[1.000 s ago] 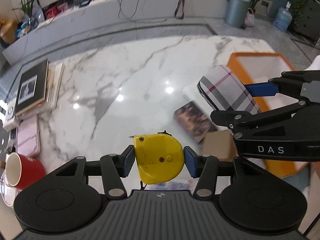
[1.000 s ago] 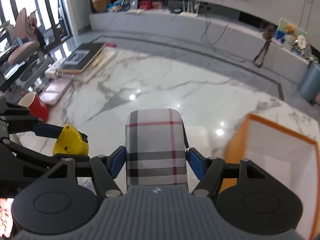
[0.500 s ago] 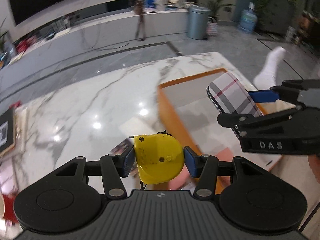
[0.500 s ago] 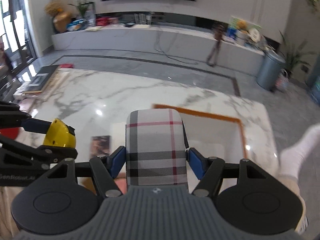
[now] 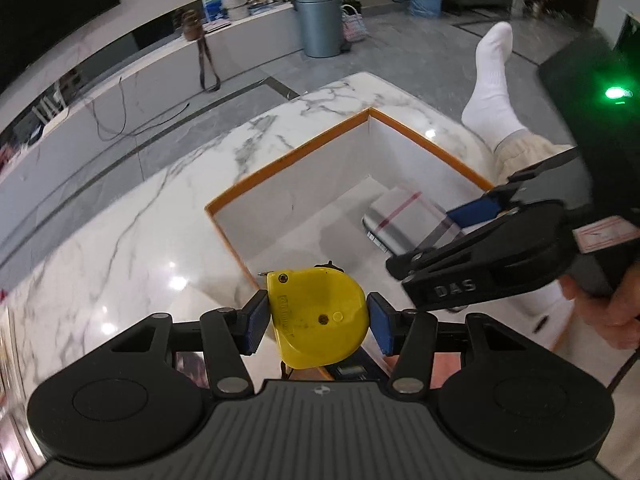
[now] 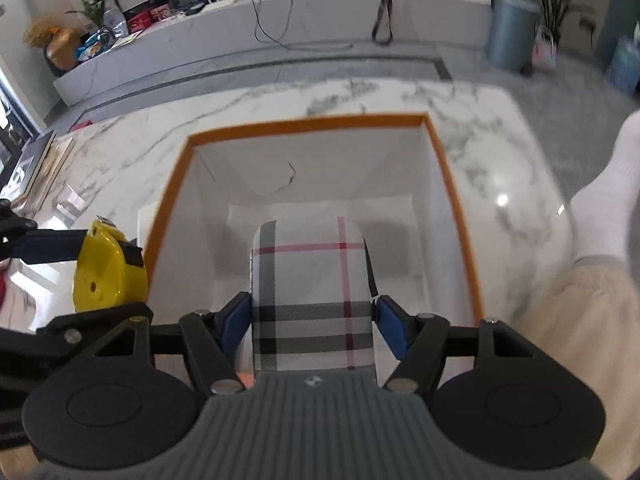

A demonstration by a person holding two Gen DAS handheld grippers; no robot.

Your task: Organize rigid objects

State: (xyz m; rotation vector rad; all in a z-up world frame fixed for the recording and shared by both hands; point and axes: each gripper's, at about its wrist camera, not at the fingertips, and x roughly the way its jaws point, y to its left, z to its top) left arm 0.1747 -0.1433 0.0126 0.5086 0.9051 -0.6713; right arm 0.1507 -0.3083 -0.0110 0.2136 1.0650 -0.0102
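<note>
Over the orange-rimmed box [image 6: 456, 208], the right hand-held gripper [image 6: 314, 318] clamps the plaid case [image 6: 312, 280]; the left hand-held gripper [image 5: 318, 322] clamps the yellow tape measure [image 5: 318, 316].

A white marble table [image 5: 120, 240], grey tiled floor [image 6: 280, 68], a low bench [image 6: 240, 20] and, blurred, perhaps a bin [image 6: 510, 32].

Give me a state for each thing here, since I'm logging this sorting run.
left gripper: jaws shut on the yellow tape measure
yellow tape measure: held in the air, near the box's edge
right gripper: jaws shut on the plaid case
plaid case: held, over the box's inside
orange-rimmed box: open, no lid on it
</note>
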